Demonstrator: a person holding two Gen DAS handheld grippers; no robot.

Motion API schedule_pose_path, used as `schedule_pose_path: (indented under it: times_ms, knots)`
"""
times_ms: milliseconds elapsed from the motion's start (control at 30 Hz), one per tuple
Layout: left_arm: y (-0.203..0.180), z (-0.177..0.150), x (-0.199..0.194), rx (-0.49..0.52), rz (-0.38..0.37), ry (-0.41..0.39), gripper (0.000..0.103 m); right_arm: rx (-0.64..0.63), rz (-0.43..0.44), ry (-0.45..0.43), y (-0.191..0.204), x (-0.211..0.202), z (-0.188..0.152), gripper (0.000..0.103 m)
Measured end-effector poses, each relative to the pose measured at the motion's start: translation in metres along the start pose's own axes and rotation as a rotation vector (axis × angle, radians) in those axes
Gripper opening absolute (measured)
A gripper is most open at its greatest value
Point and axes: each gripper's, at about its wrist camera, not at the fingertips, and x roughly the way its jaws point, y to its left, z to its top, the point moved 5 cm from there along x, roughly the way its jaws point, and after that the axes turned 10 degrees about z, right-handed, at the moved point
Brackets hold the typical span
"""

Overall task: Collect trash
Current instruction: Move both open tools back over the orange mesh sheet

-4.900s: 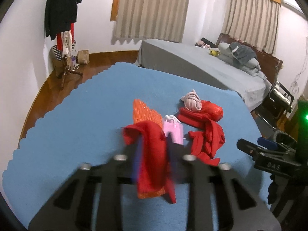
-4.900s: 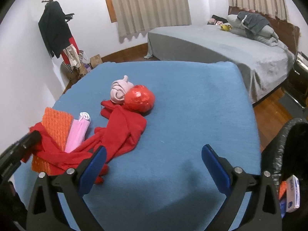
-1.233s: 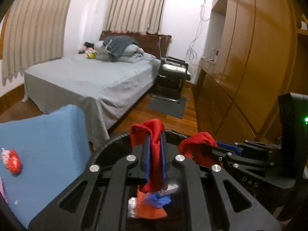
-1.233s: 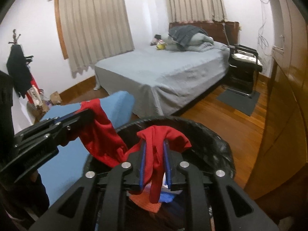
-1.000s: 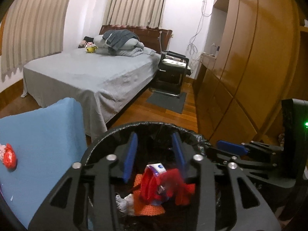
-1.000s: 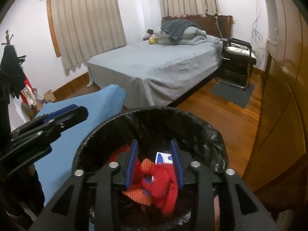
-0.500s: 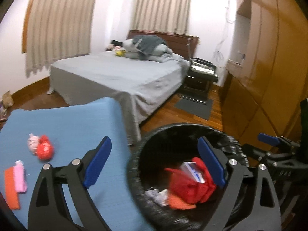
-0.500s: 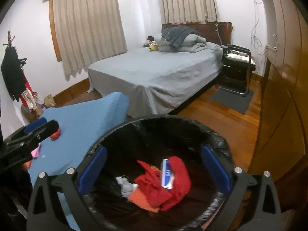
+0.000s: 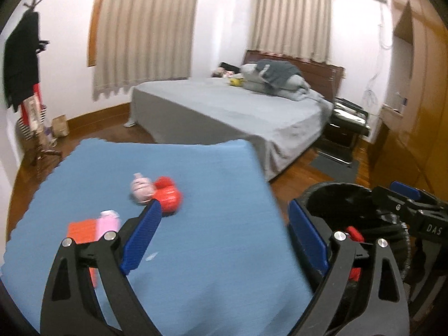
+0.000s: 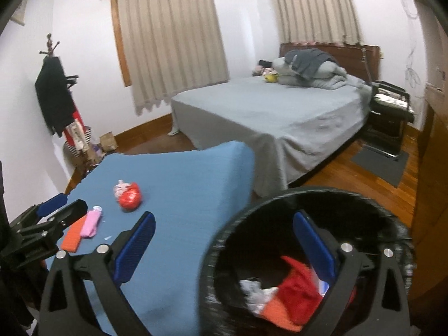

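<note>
Blue pads on both grippers stand wide apart with nothing between them: the left gripper looks over the blue tabletop, the right gripper straddles the table edge and the bin. By my reading, one drop-off is done and the step in hand is going to the table for more.

Trash left to collect sits at about ten o'clock from the left gripper: a shiny red ball touching a pale pink bundle, and nearer, at nine o'clock, a pink packet lying against a flat orange piece. At four o'clock in the right view, the black-lined bin holds red cloth, something orange and a whitish scrap.

Next comes a reach forward and down to the ball or the packet, jaws kept wide until they bracket it.
</note>
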Motion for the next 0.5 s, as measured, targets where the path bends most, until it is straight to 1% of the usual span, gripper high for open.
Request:
schedule_pose_path:
  times_ms: [300,500]
  knots:
    - [0.095,-0.02,0.005,-0.059,0.16,0.032,0.089,-0.025,0.062,0.06,0.059,0.057,-0.02,0.097]
    - [0.158,-0.037,0.02,-0.103,0.259,0.083,0.088,-0.071,0.095,0.106,0.093,0.087,-0.034,0.097]
